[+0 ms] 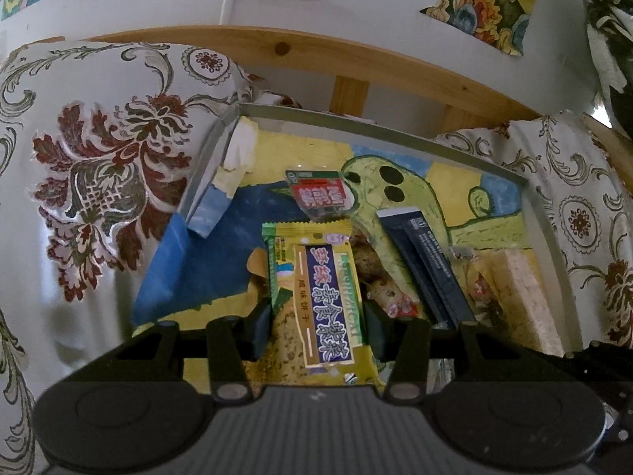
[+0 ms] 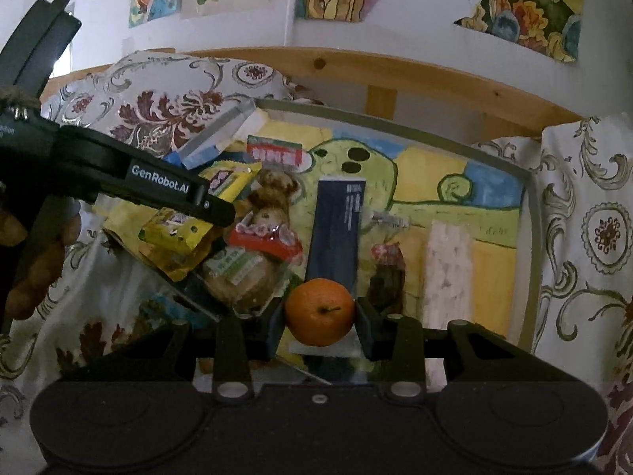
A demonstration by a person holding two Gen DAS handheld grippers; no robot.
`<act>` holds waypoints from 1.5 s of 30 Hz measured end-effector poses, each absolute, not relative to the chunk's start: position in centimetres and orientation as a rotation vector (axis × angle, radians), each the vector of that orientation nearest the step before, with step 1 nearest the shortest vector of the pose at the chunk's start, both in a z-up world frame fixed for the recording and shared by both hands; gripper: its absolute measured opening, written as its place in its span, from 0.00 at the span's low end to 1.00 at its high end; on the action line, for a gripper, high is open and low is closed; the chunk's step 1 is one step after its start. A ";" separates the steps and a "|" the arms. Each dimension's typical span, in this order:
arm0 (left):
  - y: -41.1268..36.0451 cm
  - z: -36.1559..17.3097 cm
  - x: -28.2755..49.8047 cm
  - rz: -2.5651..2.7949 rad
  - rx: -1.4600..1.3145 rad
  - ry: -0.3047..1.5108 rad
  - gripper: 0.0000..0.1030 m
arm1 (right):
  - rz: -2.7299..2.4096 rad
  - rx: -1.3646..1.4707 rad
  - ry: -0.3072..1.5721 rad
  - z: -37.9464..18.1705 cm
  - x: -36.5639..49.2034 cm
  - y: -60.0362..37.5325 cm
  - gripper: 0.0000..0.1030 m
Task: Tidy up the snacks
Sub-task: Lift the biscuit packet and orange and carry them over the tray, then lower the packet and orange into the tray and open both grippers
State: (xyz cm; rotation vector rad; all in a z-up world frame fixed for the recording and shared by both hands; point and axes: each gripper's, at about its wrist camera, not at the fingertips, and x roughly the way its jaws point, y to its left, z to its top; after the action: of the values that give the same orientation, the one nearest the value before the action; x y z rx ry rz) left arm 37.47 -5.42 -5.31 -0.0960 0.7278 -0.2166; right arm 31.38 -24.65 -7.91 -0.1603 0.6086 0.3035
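The left gripper [image 1: 318, 326] pinches a yellow-green biscuit packet [image 1: 322, 301] between its two pads; the packet runs lengthwise along the fingers, its near end over the gripper body and its far end projecting past the fingertips above the tray [image 1: 395, 128]. In the right wrist view the same packet [image 2: 186, 233] hangs tilted at the left edge of the tray, clamped under the left gripper's black finger. The right gripper [image 2: 319, 322] pinches an orange [image 2: 319, 312] between its pads, stem facing the camera; the fruit sits centred between the fingers at the near edge of the tray [image 2: 532, 213]. The tray is a clear-walled rectangle lined with a painted sheet and rests on a floral cloth [image 1: 99, 166]. Inside the tray, a small red-and-green packet [image 1: 319, 194] lies at the far side, just beyond the far end of the biscuit packet. A dark blue box [image 2: 336, 233] lies in the middle, directly beyond the orange. A pale wafer bar [image 2: 449, 273] lies to the right of the box, well apart from both grippers. Clear-wrapped pastries [image 2: 253, 261] lie left of the box, between the biscuit packet and the orange. A wooden rail [image 1: 356, 55] runs behind the tray, and paintings [image 2: 530, 4] hang on the far wall.
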 end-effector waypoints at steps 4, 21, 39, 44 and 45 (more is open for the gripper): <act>-5.5 -5.4 37.5 -0.211 -0.093 0.728 0.51 | 0.307 -0.175 0.601 -8.0 31.2 -24.4 0.39; -5.1 -5.5 37.6 -0.198 -0.090 0.744 0.68 | 0.305 -0.165 0.589 -8.0 30.8 -24.5 0.54; -3.9 -3.1 33.4 -0.177 -0.104 0.589 0.99 | 0.216 -0.067 0.480 -6.0 27.9 -26.0 0.97; -3.2 -1.7 31.1 -0.156 -0.101 0.525 1.00 | 0.159 -0.022 0.428 -4.5 26.2 -26.5 0.99; -3.0 -1.4 30.4 -0.151 -0.097 0.510 1.00 | 0.149 -0.019 0.419 -4.2 25.8 -26.6 0.99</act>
State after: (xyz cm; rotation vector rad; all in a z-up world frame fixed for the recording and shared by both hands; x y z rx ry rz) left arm 30.44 -3.02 -1.40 -0.0970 0.5098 -0.1509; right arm 25.82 -26.56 -4.22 -0.0191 0.4192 0.1487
